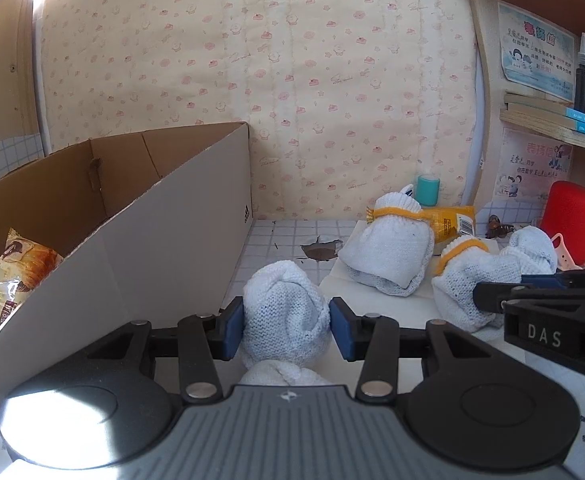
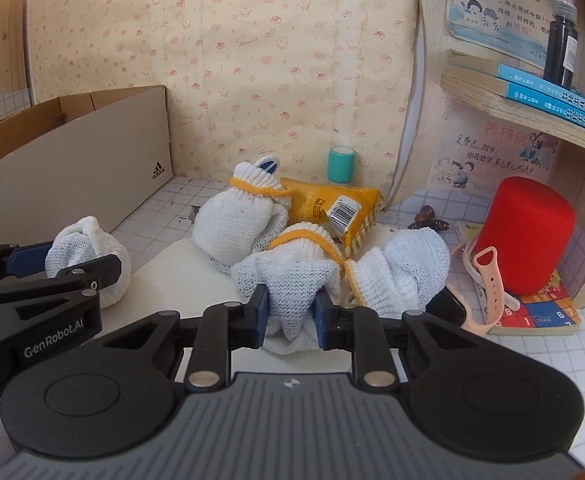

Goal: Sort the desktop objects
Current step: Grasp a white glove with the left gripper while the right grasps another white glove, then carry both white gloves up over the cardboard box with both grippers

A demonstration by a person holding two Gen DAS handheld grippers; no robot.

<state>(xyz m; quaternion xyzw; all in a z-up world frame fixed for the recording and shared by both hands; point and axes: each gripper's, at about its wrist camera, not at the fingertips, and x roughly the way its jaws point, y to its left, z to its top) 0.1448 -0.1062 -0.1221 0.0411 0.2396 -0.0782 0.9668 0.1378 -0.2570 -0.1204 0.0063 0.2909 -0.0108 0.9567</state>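
Note:
My left gripper [image 1: 286, 330] is shut on a white knitted glove bundle [image 1: 286, 316], held just right of the open cardboard box [image 1: 180, 232]. In the right wrist view that same bundle [image 2: 88, 252] shows at the left, with the left gripper's blue pad against it. My right gripper [image 2: 291, 316] is shut on a white knitted glove with a yellow cuff [image 2: 292, 272], pinching its fabric between the blue pads. Another rolled yellow-cuffed glove [image 2: 236, 216] lies behind, and one more glove [image 2: 408, 268] lies to the right. All rest on a white sheet [image 2: 188, 276].
A snack packet [image 1: 8, 280] lies inside the box. A yellow packet [image 2: 332, 204], teal cup [image 2: 340, 164], red cylinder [image 2: 524, 236], pink watch strap [image 2: 488, 280] and puzzle book [image 2: 540, 312] crowd the right. A wooden shelf [image 2: 532, 116] carries books and a dark bottle [image 2: 562, 40].

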